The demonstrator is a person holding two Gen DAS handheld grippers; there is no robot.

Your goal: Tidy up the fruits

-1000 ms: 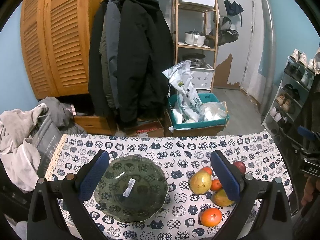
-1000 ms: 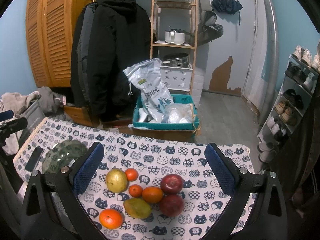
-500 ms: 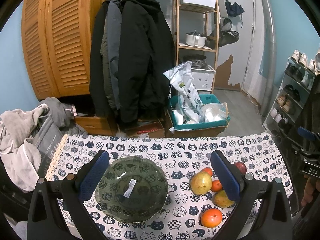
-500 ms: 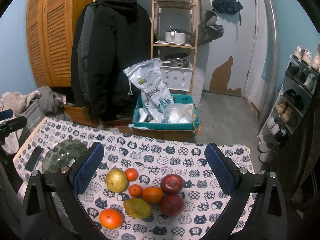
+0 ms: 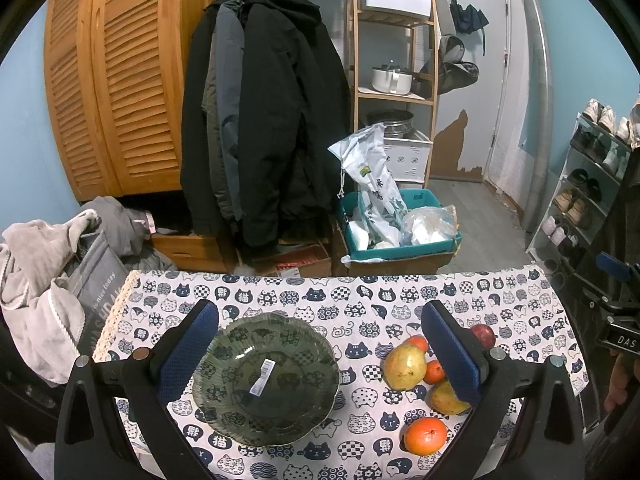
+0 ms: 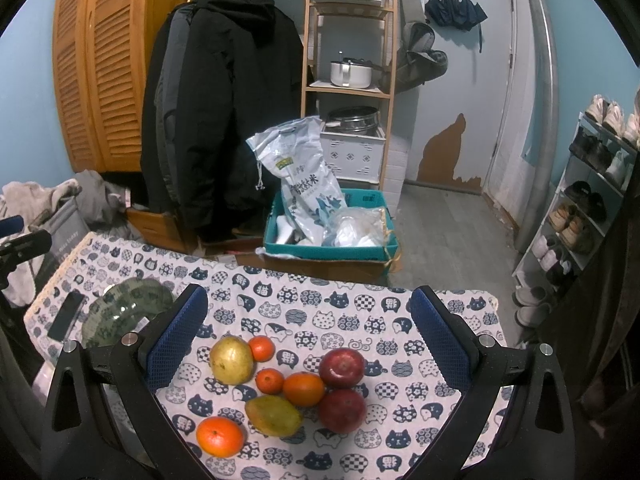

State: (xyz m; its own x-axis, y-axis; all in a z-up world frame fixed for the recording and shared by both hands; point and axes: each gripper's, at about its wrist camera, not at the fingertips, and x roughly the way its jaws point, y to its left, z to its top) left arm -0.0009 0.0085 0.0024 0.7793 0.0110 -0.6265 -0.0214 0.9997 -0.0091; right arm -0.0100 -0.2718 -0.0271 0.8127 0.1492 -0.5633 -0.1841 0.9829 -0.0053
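Where fruits (image 6: 288,388) cluster, oranges, apples (red)

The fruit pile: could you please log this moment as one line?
left tongs: open over empty bowl | right tongs: open over fruit pile | fruit: all on tablecloth

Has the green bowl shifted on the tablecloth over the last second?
No. In the left wrist view the green bowl sits over the same cat prints of the tablecloth, as far from the pear as before.
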